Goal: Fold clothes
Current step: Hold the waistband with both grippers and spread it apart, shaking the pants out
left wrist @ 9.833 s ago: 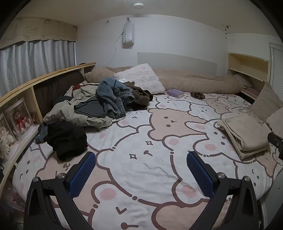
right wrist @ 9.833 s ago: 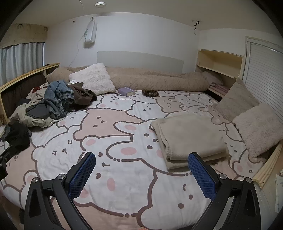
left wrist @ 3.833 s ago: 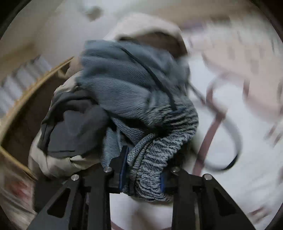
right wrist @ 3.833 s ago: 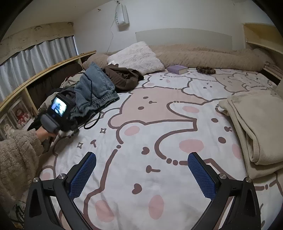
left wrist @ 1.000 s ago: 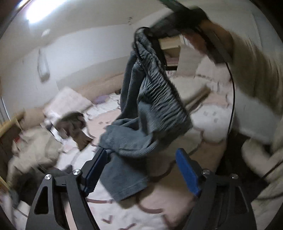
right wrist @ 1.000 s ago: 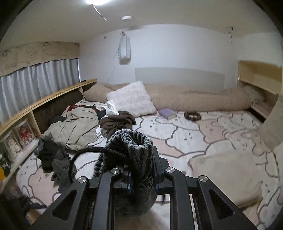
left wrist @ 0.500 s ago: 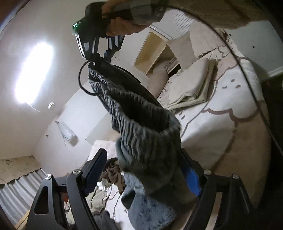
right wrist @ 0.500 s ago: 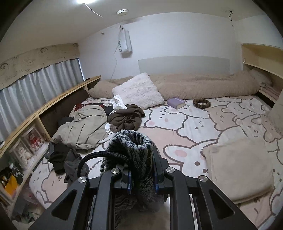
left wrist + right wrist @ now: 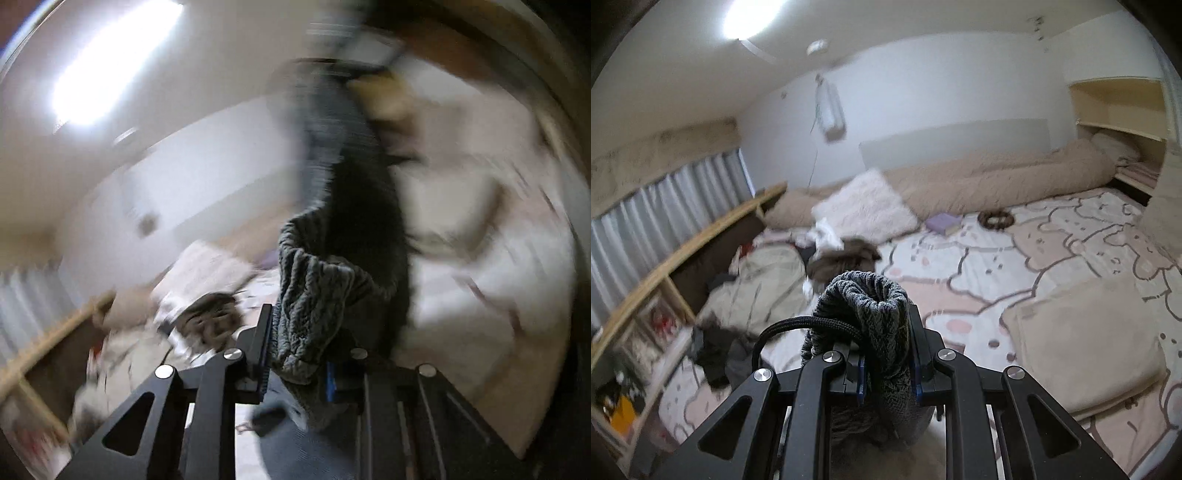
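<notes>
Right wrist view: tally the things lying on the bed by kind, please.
Loose clothing heaps: 3, beige, brown, black
Folded blankets: 1
White fluffy pillows: 1
Purple books: 1
Brown rings: 1
Total: 7

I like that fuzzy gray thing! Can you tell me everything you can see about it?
It is a pair of gray knit pants, soft and ribbed, with a stretchy gathered waistband and a black drawstring looping out. Both grippers pinch the waistband: the right gripper clamps one bunched part, the left gripper another. The pants are held up in the air above the bed, and the rest hangs down below. The left view is blurry.
</notes>
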`<action>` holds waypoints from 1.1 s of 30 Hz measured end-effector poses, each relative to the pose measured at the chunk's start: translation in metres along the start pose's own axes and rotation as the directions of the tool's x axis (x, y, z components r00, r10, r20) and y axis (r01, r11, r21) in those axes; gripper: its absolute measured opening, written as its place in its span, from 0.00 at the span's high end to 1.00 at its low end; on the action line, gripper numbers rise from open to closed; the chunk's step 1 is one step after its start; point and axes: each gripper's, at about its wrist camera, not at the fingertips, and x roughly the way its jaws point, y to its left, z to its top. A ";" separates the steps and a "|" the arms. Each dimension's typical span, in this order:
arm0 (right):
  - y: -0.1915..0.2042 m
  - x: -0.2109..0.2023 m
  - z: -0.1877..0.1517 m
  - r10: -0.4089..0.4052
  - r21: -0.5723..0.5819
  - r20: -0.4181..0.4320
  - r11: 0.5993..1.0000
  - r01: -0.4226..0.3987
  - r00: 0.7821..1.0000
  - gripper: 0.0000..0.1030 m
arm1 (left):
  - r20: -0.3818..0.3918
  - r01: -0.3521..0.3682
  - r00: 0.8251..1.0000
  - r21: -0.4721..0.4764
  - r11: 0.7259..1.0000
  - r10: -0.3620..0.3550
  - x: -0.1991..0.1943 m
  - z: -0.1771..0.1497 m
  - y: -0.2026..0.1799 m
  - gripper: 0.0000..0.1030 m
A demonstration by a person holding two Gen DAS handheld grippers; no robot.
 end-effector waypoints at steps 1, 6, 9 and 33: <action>0.000 -0.007 0.004 0.005 0.006 0.024 1.000 -0.005 1.000 0.82 | 0.022 -0.045 0.999 -0.078 0.996 0.047 -0.002 0.018 0.028 0.79; 0.026 -0.063 0.050 0.122 -0.066 0.131 0.991 -0.114 0.984 0.82 | 0.184 -0.155 0.961 -0.255 0.954 0.206 -0.042 0.117 0.133 0.80; 0.065 -0.121 0.078 0.147 -0.218 0.262 0.972 -0.089 0.954 0.83 | 0.282 -0.158 0.930 -0.275 0.948 0.237 -0.088 0.188 0.176 0.80; 0.066 -0.149 0.046 0.208 -0.237 0.152 0.957 -0.168 0.966 0.82 | 0.029 0.293 0.952 -0.384 0.876 -0.305 -0.041 0.129 0.190 0.79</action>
